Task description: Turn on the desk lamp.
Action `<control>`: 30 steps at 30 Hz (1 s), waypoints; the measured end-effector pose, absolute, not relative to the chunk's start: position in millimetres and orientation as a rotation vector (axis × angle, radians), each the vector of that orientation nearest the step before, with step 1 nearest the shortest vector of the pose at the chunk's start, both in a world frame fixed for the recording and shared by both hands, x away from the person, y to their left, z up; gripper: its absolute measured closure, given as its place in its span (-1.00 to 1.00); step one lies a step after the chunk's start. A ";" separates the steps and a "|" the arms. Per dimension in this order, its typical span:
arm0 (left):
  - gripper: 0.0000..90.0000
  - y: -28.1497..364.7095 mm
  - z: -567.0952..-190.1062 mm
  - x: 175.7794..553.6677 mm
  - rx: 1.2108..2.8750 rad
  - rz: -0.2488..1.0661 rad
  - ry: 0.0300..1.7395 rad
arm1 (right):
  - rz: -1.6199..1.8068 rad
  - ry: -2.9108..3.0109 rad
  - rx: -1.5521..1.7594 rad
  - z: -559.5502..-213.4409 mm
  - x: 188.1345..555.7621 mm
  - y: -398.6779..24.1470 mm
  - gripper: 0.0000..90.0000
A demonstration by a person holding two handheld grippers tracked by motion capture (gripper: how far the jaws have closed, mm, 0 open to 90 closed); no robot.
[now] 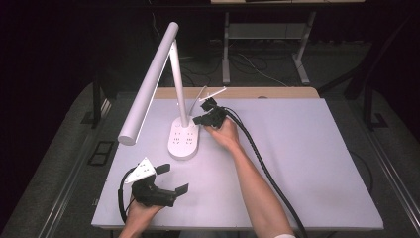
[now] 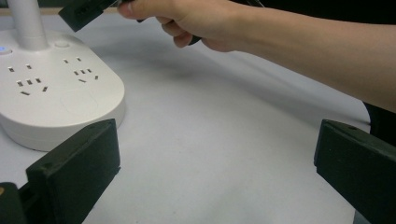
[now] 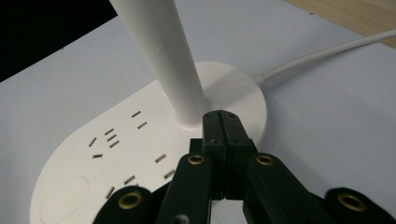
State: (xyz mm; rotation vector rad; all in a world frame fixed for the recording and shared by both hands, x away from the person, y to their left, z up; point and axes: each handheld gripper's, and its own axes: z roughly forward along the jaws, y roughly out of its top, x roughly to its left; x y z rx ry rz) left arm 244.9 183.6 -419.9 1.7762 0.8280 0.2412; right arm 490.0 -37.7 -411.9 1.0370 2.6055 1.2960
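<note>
A white desk lamp [image 1: 163, 89] stands at the back left of the table [image 1: 307, 163], its socket-studded base [image 3: 140, 154] under the right gripper [image 3: 220, 122] — fingers clenched together, empty, tips at the foot of the stem. Pressing a base button calls for a light, straight-down touch. The left gripper [image 1: 171, 178] rests nearby — fingers released wide, holding nothing.
</note>
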 end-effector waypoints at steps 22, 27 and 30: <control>-1.00 182.3 -420.5 245.6 1.782 0.247 0.830 | 1.396 2.548 1.060 -376.1 458.8 -108.9 0.36; -1.00 182.9 -420.4 246.3 1.780 0.251 0.833 | 1.452 2.510 1.097 -371.3 451.9 -127.8 0.02; -1.00 182.4 -420.7 246.7 1.782 0.250 0.833 | 1.475 2.495 1.128 -368.7 440.1 -145.5 -0.44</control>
